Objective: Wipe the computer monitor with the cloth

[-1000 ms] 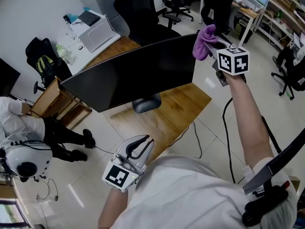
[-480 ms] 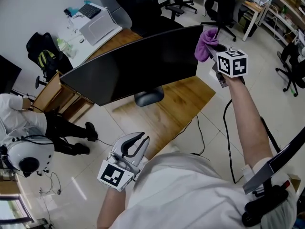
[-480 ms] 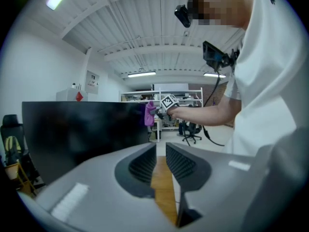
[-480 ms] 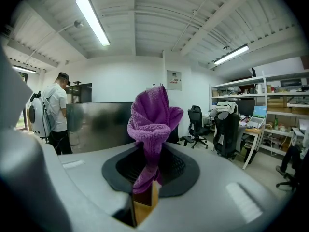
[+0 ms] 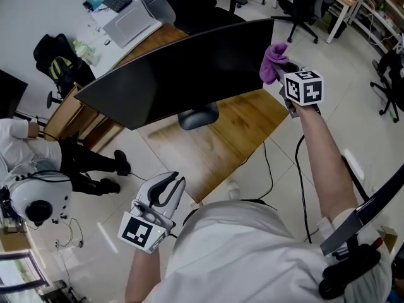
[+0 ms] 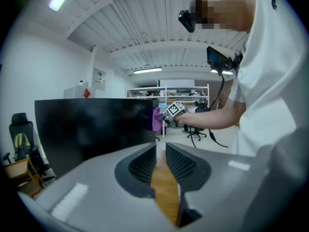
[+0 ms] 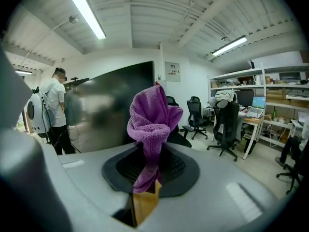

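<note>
Purple cloth (image 7: 152, 124) stands upright from the right hand-held gripper (image 7: 147, 166).

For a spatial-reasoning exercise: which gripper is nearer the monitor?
Right. The right gripper, clamping the purple cloth, is at the monitor's right edge; the left gripper hangs low before the desk.

In the head view the monitor (image 5: 177, 74) covers most of its stand (image 5: 197, 115) and the far part of the wooden desk (image 5: 221, 144). Whether the purple cloth (image 5: 273, 60) touches the screen's edge cannot be told. Its lower end vanishes between the jaws of the right gripper (image 5: 285, 74), and the monitor is blurred in that gripper's view. A person (image 5: 19, 153) is cut off at the left edge.
</note>
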Action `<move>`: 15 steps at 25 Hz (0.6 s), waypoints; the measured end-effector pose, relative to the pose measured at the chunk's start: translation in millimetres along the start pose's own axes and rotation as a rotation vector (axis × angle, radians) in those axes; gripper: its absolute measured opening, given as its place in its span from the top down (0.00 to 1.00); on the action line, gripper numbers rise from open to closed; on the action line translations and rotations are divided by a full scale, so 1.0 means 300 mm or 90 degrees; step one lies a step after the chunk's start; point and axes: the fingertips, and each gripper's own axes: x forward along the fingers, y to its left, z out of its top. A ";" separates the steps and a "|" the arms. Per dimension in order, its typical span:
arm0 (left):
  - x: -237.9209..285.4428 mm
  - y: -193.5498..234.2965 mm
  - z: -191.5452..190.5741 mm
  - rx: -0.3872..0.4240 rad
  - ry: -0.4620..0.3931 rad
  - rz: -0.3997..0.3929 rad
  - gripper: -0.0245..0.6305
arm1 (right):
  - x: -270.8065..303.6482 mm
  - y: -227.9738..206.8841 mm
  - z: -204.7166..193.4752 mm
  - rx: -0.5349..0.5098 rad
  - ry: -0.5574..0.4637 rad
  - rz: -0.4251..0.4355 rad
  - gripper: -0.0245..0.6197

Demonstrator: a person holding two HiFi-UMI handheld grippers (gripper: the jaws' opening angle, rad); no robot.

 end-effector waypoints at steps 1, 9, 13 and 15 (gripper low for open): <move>-0.003 0.001 -0.002 -0.001 0.002 0.002 0.84 | 0.007 -0.003 -0.019 0.002 0.002 -0.001 0.87; -0.024 0.017 0.007 -0.011 0.011 0.020 0.84 | 0.057 -0.008 -0.160 0.021 0.021 -0.013 0.87; -0.035 0.012 -0.003 -0.014 0.018 0.031 0.84 | 0.073 -0.014 -0.233 0.029 0.030 -0.019 0.87; -0.039 0.014 -0.004 -0.014 0.021 0.034 0.84 | 0.081 -0.020 -0.262 0.031 0.035 -0.024 0.87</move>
